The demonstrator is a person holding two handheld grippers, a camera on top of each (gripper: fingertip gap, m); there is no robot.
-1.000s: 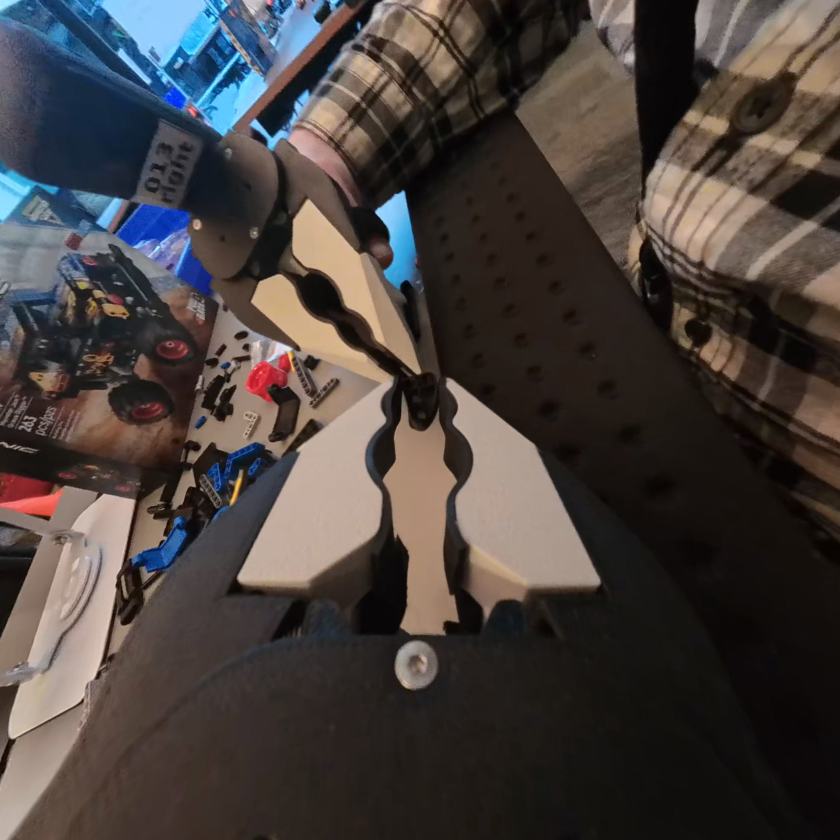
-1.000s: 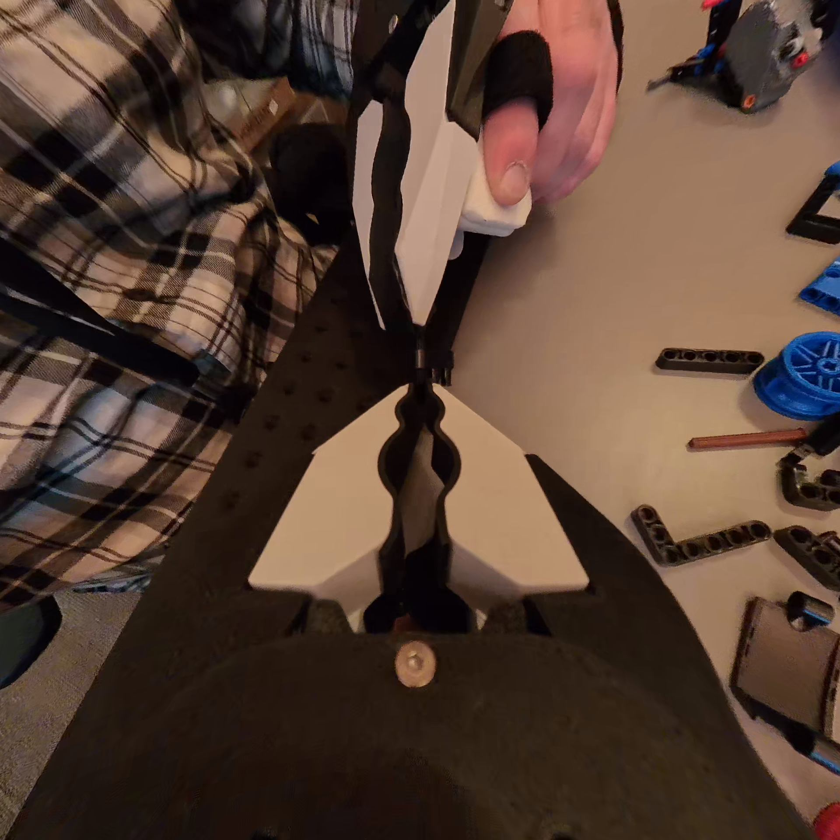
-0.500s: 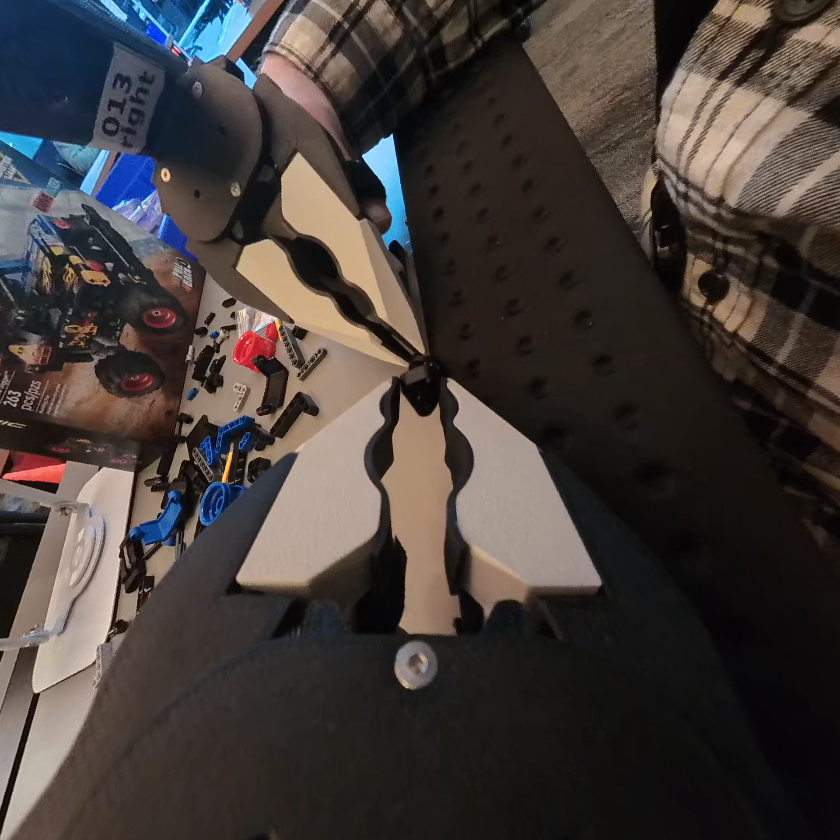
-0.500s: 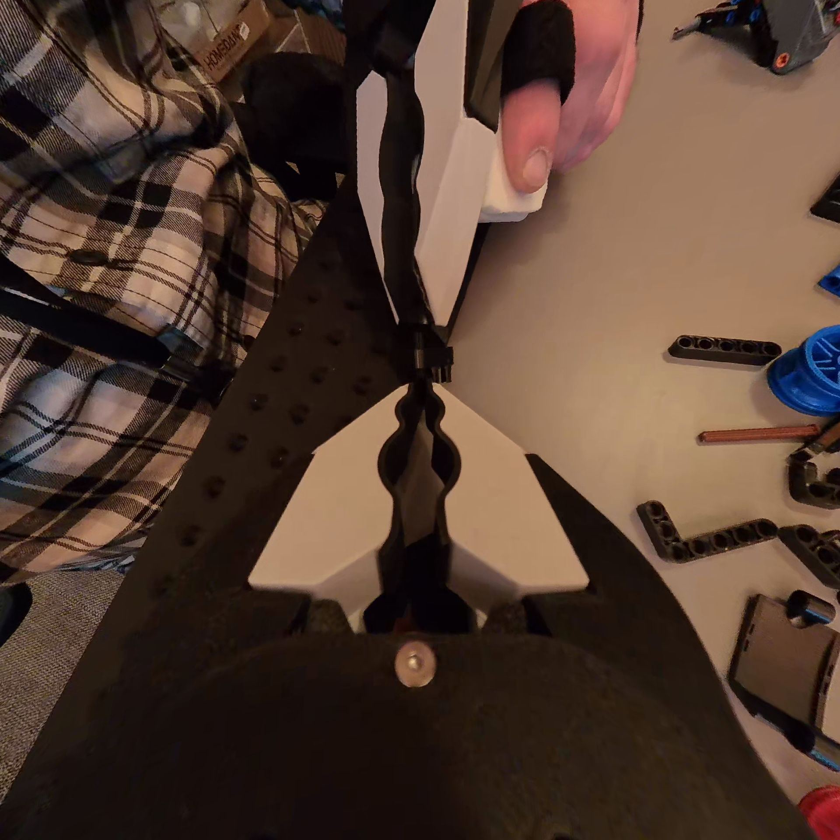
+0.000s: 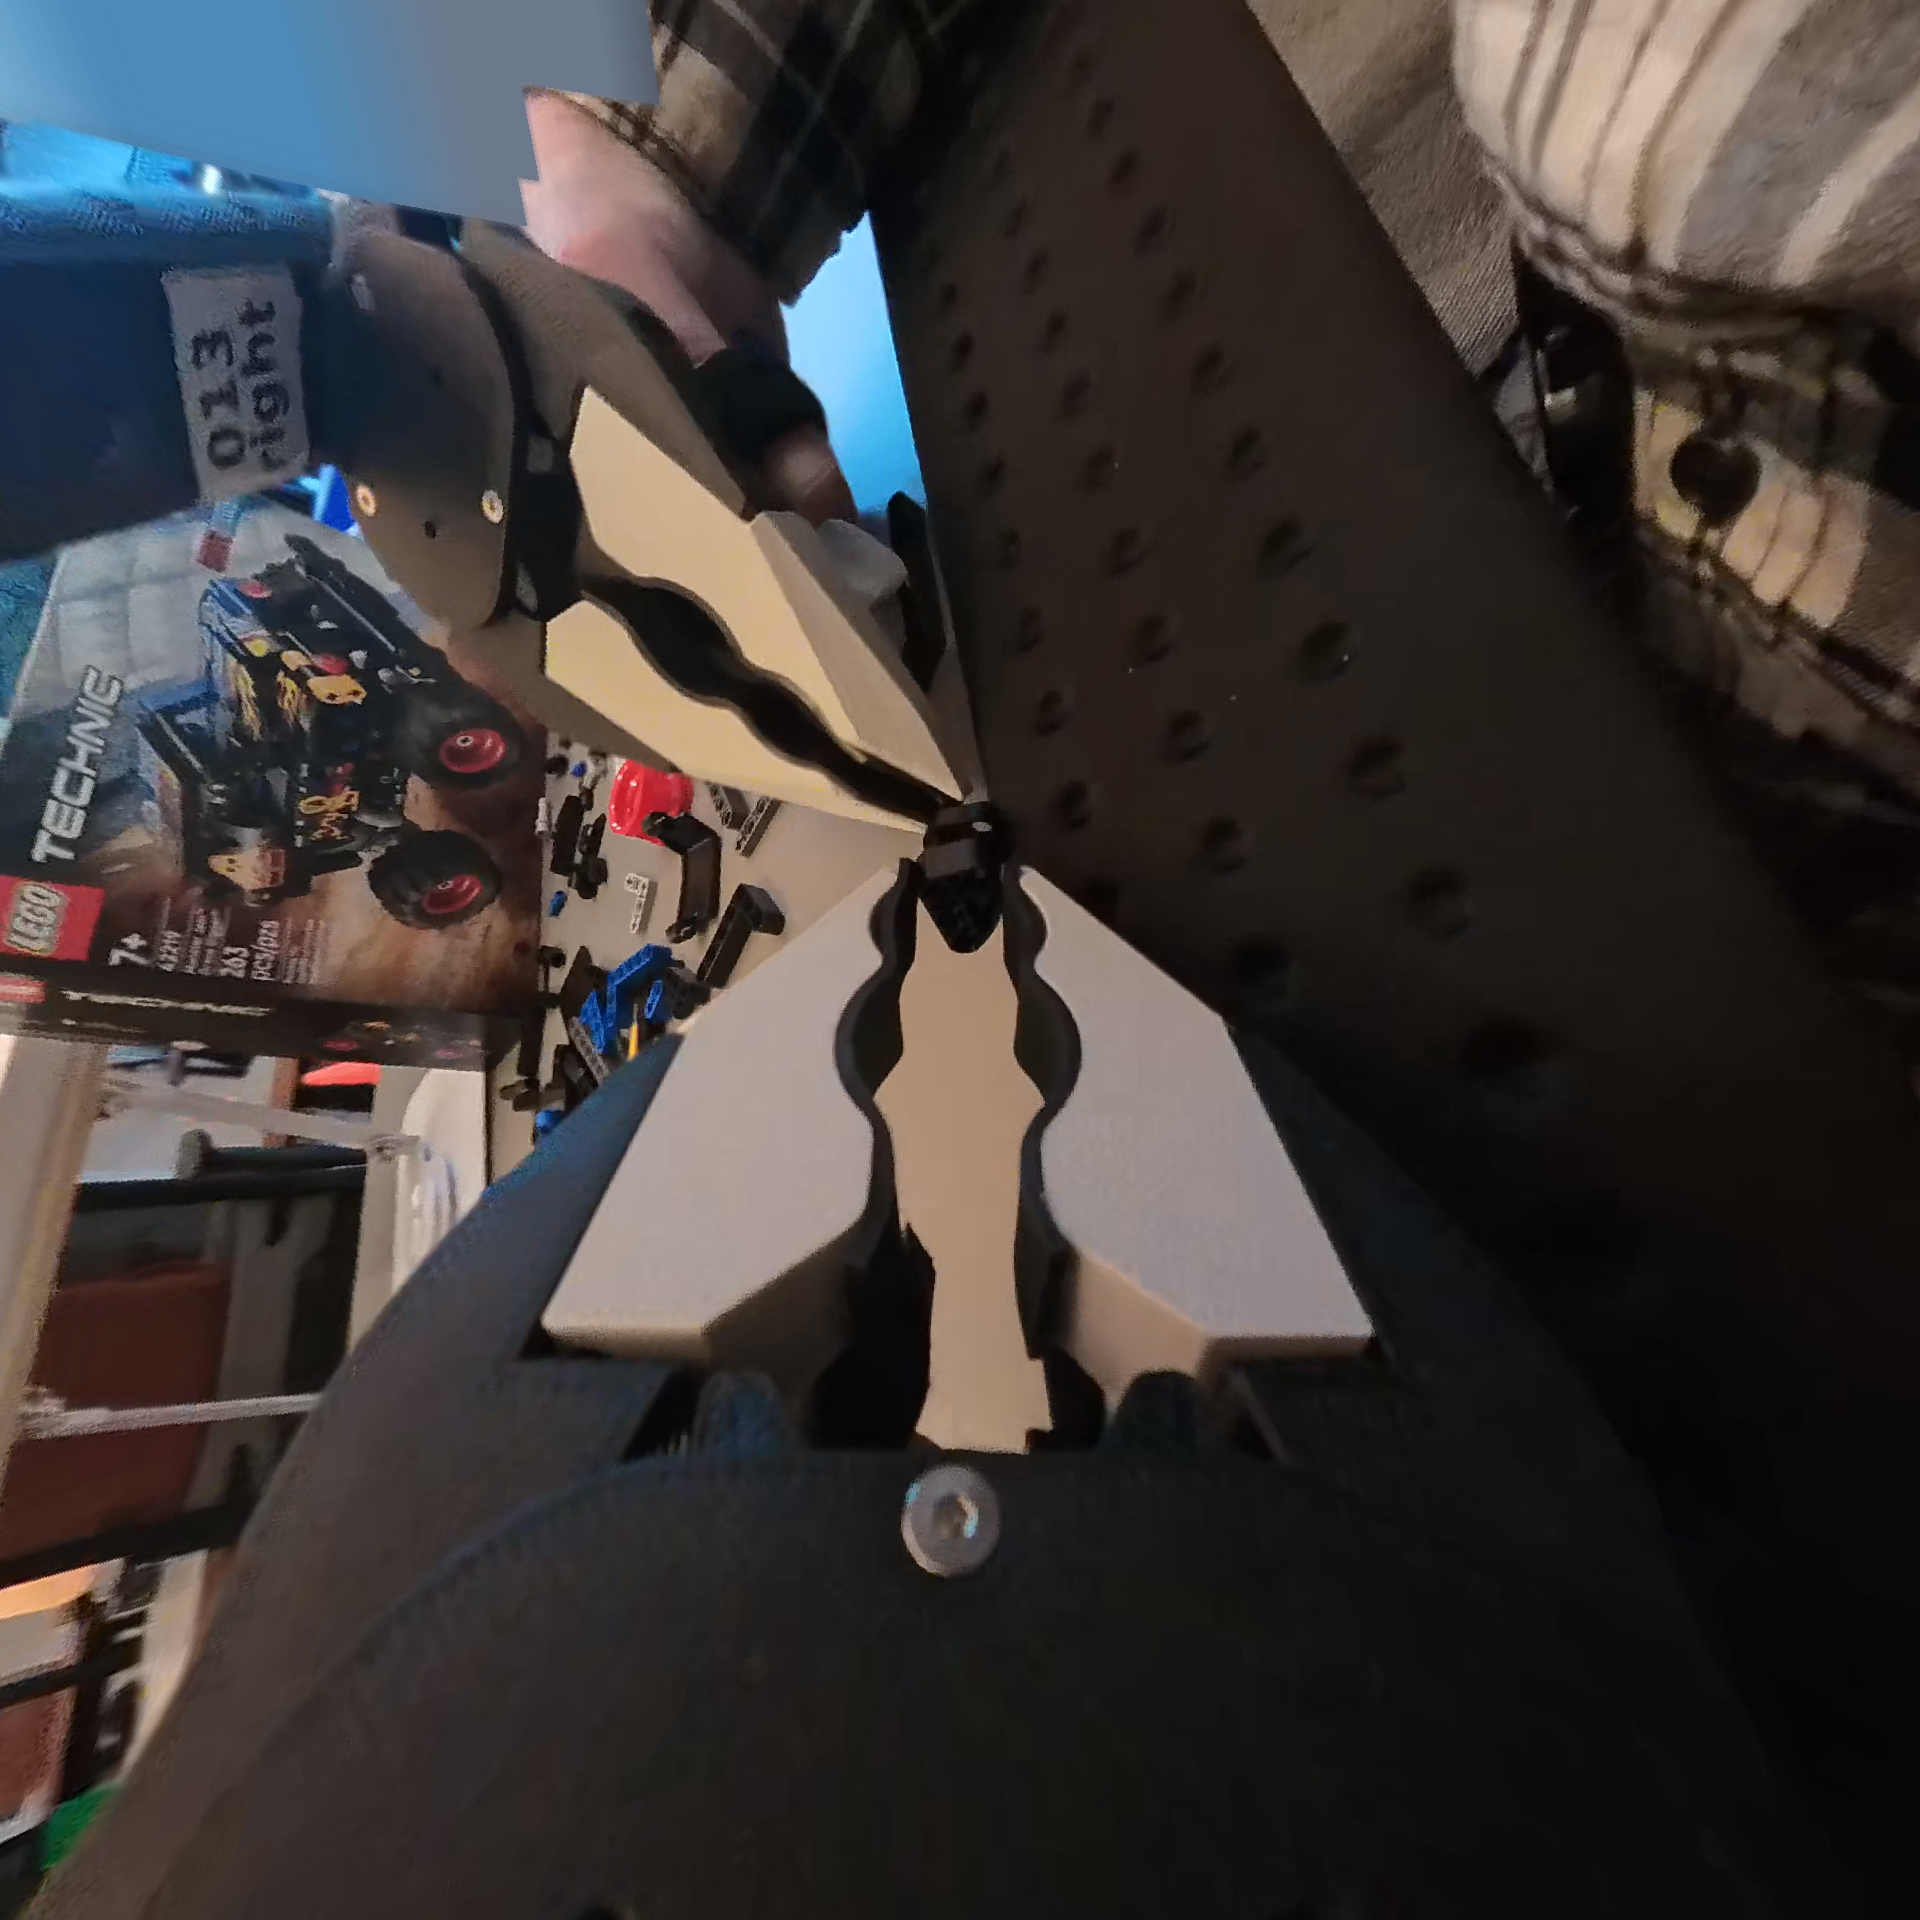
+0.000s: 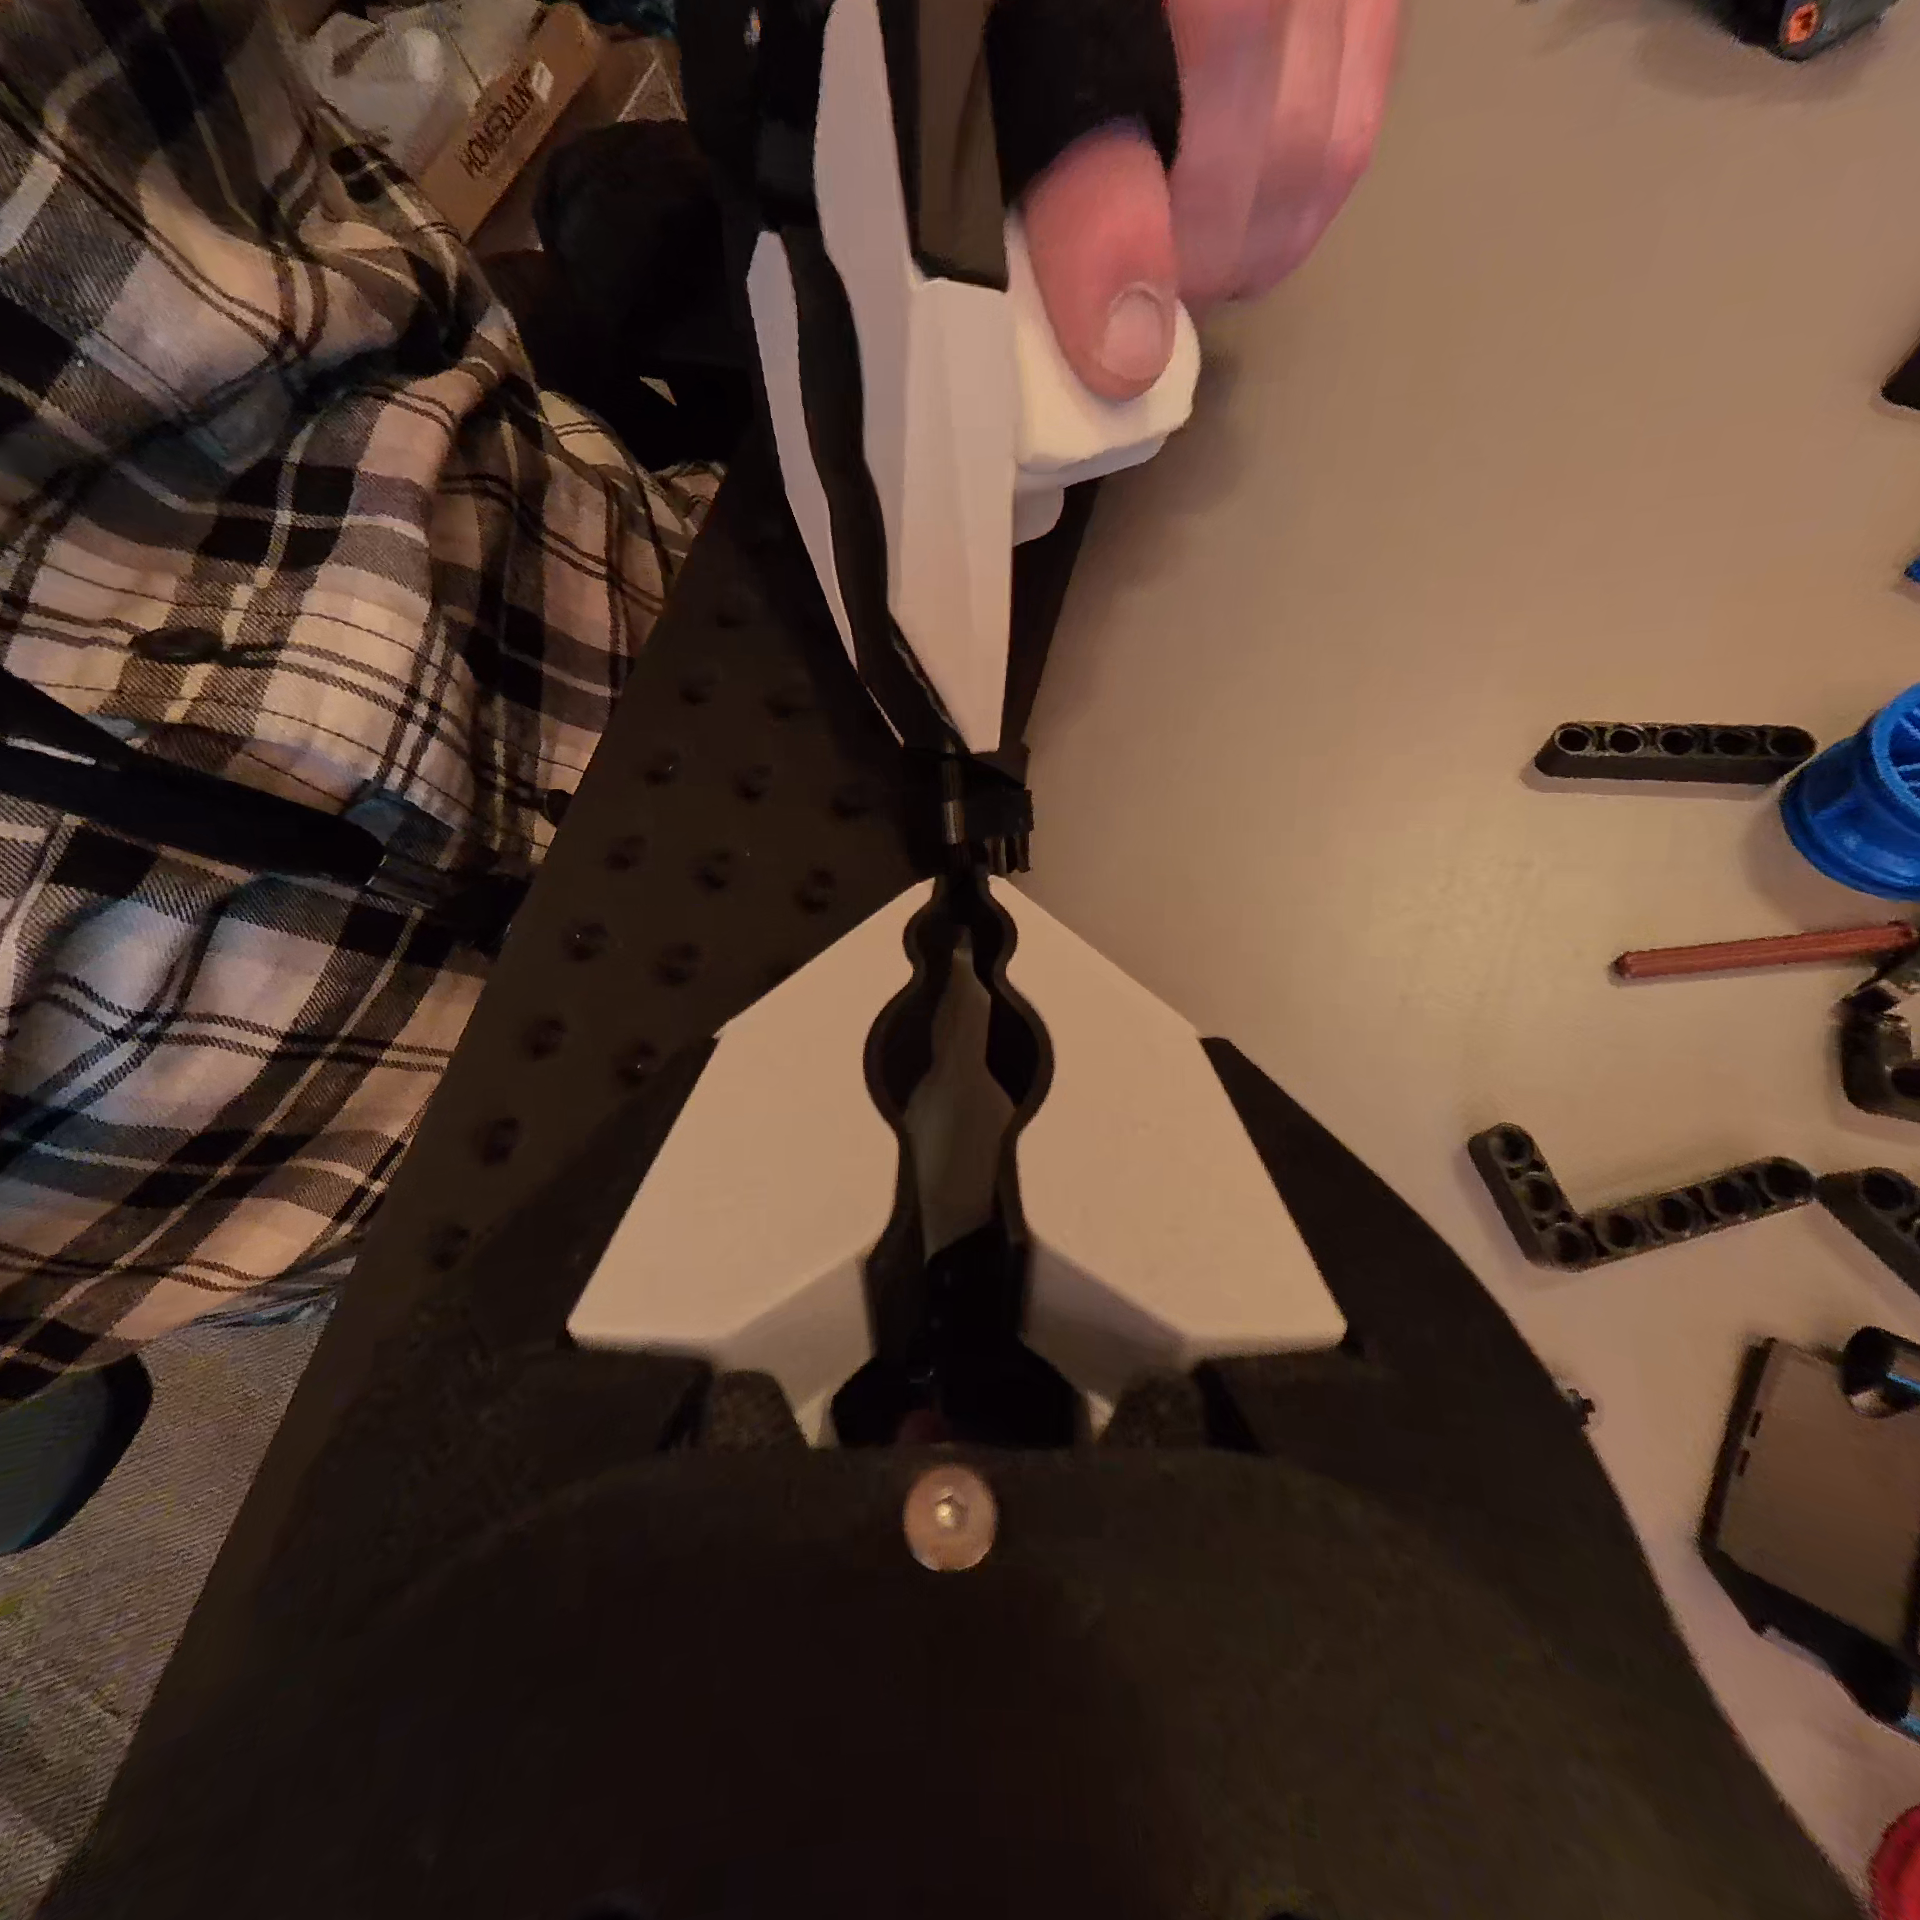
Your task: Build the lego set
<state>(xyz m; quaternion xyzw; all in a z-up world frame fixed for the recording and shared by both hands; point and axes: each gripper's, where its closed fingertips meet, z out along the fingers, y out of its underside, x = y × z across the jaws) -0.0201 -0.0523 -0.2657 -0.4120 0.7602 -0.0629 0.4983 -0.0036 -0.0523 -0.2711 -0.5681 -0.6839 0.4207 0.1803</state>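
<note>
step: judged to be mating two small black parts held tip to tip above the table (image 6: pixel 1351 727) edge.
left gripper (image 5: pixel 961 894): narrow, fingertips pinched on a small black connector (image 5: pixel 961 909); the part sits at the very tips, at 12 o'clock in the left wrist view.
right gripper (image 6: pixel 971 883): nearly closed; it seems to pinch a black pin (image 6: pixel 987 805) at its tips, but the contact is hard to make out.
where the parts meet: in the gap between the two tip pairs, the right gripper entering the left wrist view from 10 o'clock.
pose: the two tools meet at an angle, tips almost touching; a thumb (image 6: pixel 1117 301) rests on the left gripper's white finger at 12 o'clock in the right wrist view.
method: line up the pin axis with the hole before pressing; push straight along that axis, with no twist; keep both grips firm, since parts held at the tips may pivot.
risk: a slip would likely drop the part off the table edge.
spare parts: black beams (image 6: pixel 1678 753) and a blue wheel (image 6: pixel 1860 800) at 3 o'clock; box (image 5: pixel 260 790) at 9 o'clock.
</note>
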